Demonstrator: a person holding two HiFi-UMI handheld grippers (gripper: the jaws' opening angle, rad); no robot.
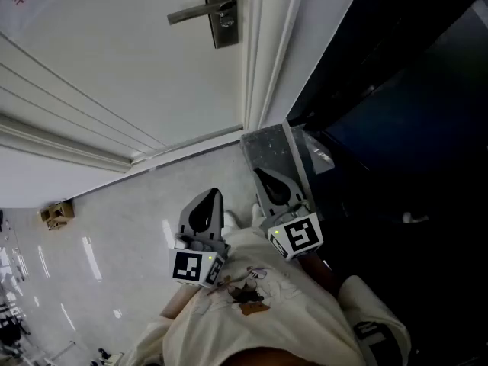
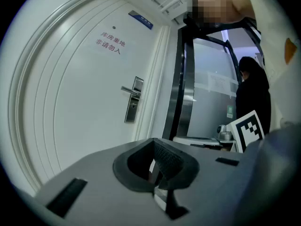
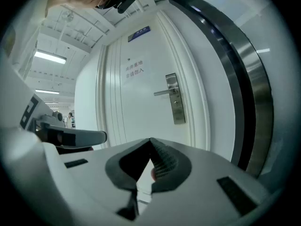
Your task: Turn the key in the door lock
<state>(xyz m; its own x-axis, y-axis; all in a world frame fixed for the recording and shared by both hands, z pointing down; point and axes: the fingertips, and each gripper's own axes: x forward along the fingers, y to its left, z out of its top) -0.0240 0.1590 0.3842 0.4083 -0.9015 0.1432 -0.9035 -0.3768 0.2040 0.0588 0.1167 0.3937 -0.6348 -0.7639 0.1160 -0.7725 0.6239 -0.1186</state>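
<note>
The left claw (image 1: 207,203) and the right claw (image 1: 268,183) sit side by side at lower centre of the head view, over a pale floor (image 1: 114,219). Each claw is closed, jaw tips together, with nothing gripped between them. Both point toward a white door (image 1: 107,67) and are well apart from it. The door lock (image 1: 222,14), a metal plate with a lever handle (image 1: 191,13), is at top centre of that view, near the door's right edge. Whether a key sits in it is too small to tell. A dark glass panel (image 1: 412,90) fills the right side.
</note>
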